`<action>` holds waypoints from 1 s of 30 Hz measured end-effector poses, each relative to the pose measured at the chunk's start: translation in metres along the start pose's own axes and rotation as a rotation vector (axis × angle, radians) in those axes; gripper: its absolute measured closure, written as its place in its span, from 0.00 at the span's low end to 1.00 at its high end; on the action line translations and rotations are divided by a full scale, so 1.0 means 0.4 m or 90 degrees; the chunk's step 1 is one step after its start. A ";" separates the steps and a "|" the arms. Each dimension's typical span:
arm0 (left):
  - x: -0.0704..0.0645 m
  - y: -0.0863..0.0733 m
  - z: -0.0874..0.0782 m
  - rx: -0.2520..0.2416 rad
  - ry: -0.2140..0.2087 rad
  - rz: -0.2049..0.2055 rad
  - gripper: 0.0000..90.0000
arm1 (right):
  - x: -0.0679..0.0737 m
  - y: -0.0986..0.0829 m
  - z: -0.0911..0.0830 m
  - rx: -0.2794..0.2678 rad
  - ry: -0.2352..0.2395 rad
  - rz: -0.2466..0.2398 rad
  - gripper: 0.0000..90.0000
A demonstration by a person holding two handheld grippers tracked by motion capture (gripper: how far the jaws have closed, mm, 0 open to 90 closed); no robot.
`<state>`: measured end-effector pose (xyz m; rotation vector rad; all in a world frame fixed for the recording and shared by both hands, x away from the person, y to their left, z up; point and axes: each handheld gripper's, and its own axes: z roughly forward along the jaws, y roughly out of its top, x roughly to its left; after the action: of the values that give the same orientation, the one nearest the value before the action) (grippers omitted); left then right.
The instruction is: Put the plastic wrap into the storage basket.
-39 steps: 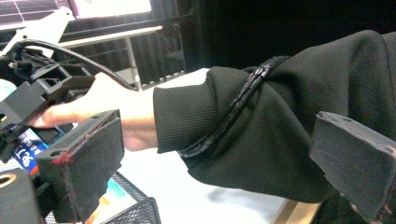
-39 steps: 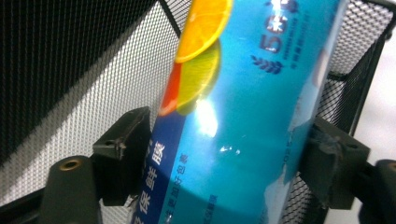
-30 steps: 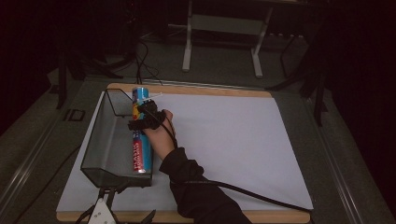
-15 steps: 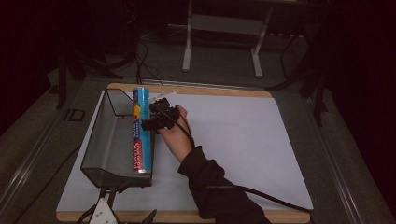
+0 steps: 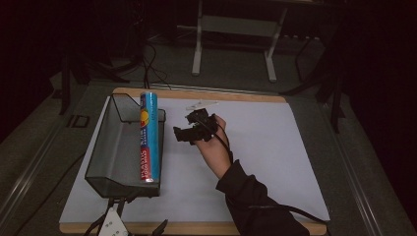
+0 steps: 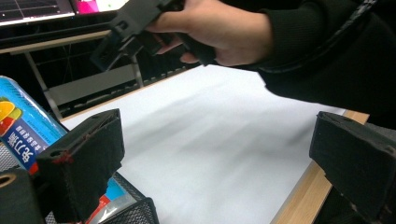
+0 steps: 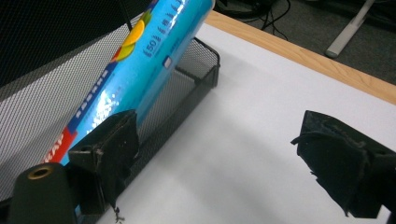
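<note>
Since the earlier frames the right claw has drawn back from the roll toward the middle of the desk, and its jaws stand wide apart, empty. The roll lies along the right wall of the mesh tray, one end propped on the far rim. The placing looks done; next likely calls for a clear retreat. The left claw, jaws spread and empty, waits at the near desk edge. The roll's small print is unreadable.
</note>
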<state>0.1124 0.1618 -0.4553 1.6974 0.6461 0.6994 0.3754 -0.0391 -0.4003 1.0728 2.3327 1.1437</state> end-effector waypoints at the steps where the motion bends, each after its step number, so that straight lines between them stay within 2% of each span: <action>1: 0.000 0.000 0.000 0.000 0.000 0.000 0.05 | -0.002 -0.005 -0.005 0.000 0.000 -0.004 0.14; 13: -0.001 0.000 -0.001 -0.001 0.001 0.003 0.05 | -0.025 -0.080 -0.071 -0.011 0.031 -0.010 0.14; 24: -0.003 0.000 0.002 0.002 0.000 0.004 0.05 | -0.060 -0.160 -0.132 -0.026 0.031 -0.019 0.15; 30: -0.004 0.000 0.003 0.003 -0.001 0.006 0.05 | -0.087 -0.207 -0.158 -0.030 0.042 -0.001 0.15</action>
<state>0.1122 0.1599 -0.4558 1.7068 0.6399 0.7035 0.3221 -0.1314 -0.4267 1.0309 2.3433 1.2450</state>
